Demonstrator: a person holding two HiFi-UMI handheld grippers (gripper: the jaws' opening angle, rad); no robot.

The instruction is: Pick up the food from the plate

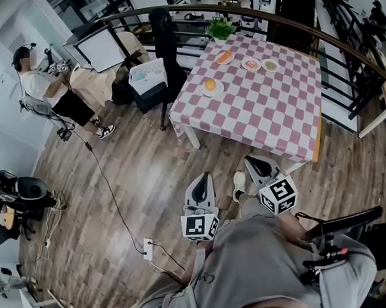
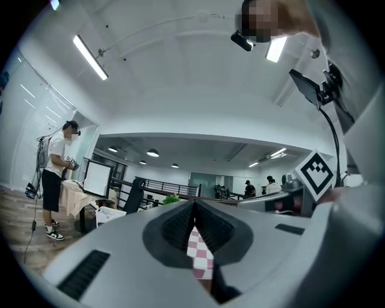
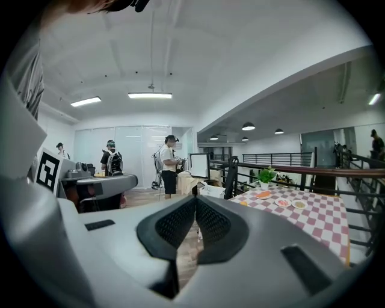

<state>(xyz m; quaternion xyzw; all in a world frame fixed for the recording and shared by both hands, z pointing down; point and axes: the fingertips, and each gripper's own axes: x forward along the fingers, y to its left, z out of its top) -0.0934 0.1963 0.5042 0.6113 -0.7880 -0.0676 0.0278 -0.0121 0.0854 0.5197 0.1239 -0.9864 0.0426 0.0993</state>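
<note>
The table with a pink-and-white checked cloth stands ahead of me. On it a small plate holds a round orange food. Three more plates of food sit nearer the far edge. My left gripper and right gripper hover over the wooden floor, short of the table's near edge. Both are shut with nothing between the jaws. In the right gripper view my right gripper points left of the table. In the left gripper view my left gripper shows checked cloth through the slit below the pads.
A potted plant stands at the table's far edge. A black chair and a white basket are left of the table. A person stands far left. A cable and power strip lie on the floor. A curved railing runs behind.
</note>
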